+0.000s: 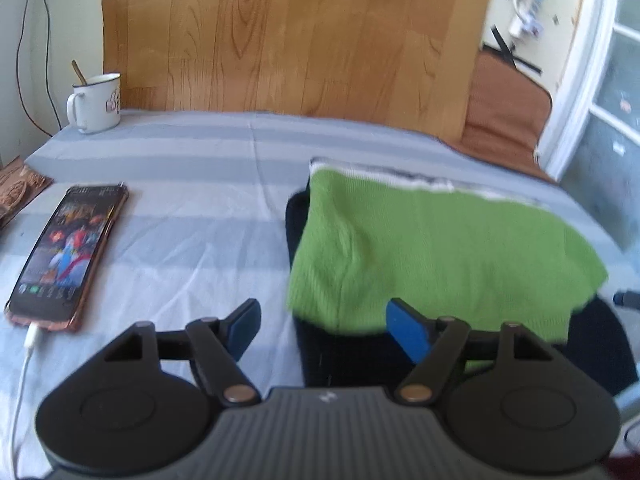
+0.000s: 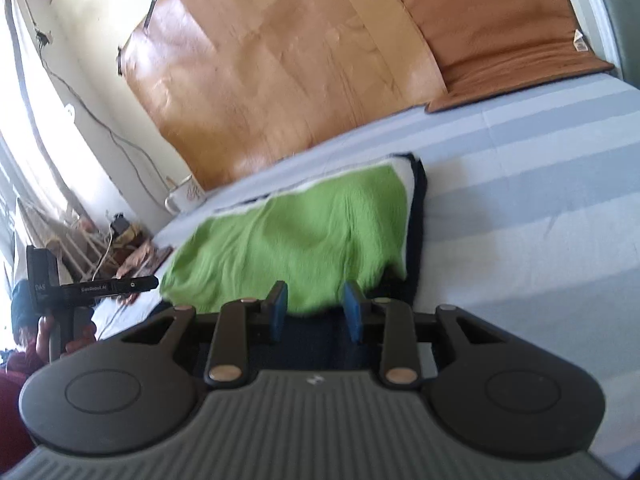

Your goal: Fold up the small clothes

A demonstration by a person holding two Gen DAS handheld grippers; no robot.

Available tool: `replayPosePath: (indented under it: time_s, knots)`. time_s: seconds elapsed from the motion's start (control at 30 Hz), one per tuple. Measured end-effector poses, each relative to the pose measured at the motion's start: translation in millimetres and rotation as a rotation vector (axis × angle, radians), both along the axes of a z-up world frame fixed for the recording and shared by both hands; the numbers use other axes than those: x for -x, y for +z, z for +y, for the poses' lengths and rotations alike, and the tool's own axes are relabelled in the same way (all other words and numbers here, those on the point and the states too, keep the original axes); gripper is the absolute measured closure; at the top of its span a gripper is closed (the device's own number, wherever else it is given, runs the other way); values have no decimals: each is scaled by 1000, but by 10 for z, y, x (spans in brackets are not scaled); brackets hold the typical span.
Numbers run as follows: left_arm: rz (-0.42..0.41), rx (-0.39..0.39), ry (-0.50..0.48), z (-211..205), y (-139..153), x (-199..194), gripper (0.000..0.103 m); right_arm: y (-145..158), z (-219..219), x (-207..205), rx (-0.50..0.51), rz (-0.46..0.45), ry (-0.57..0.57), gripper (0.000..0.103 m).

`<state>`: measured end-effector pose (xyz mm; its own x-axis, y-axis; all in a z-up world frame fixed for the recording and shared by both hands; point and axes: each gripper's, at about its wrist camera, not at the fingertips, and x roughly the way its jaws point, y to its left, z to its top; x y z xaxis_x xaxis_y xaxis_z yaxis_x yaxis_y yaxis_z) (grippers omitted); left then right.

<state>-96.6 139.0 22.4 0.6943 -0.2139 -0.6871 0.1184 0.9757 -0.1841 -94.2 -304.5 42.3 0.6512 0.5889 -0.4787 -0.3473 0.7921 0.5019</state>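
A green knit garment lies folded on top of a dark navy garment, with a white edge showing along its far side. Both rest on a blue-and-white striped bed sheet. My left gripper stands wide open at the pile's near left corner, its right finger over the green cloth and its left finger over bare sheet. My right gripper is partly open at the pile's near edge, with nothing pinched between its pads. A hand holds the left gripper's body in the right wrist view.
A phone on a white cable lies on the sheet left of the pile. A white mug stands at the far left corner. A wood-grain board and a brown cushion back the bed.
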Motion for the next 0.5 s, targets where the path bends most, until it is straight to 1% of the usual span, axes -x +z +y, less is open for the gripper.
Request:
replayPosePath:
  time_s: [0.1,0.17,0.23,0.3,0.37,0.4,0.47,0.5]
  knots:
    - [66,17,-20,80,-32,189,26,-45,-141,123,7,41,-26,68]
    - [123,67,-22,179,-64,315,26,-102,-270,232,-9,82,-32,64]
    - [172,138,-16,292,-95,409,26,-154,-354,325,-24,115,-29,61]
    - [177,172,-8,343,-73,494,26,-230,-365,373,-52,150,-9,59]
    - [189,193,-11,332,-89,535,29,-328,-319,379,-65,185,25,59]
    - [190,190,-17,299,-106,552,32,-363,-310,378,-79,186,45,59]
    - [182,169,-39,189,-114,564,63,-434,-220,372,-109,206,88,62]
    - [200,175,-52,140,-134,548,90,-467,-170,361,-108,223,108,67]
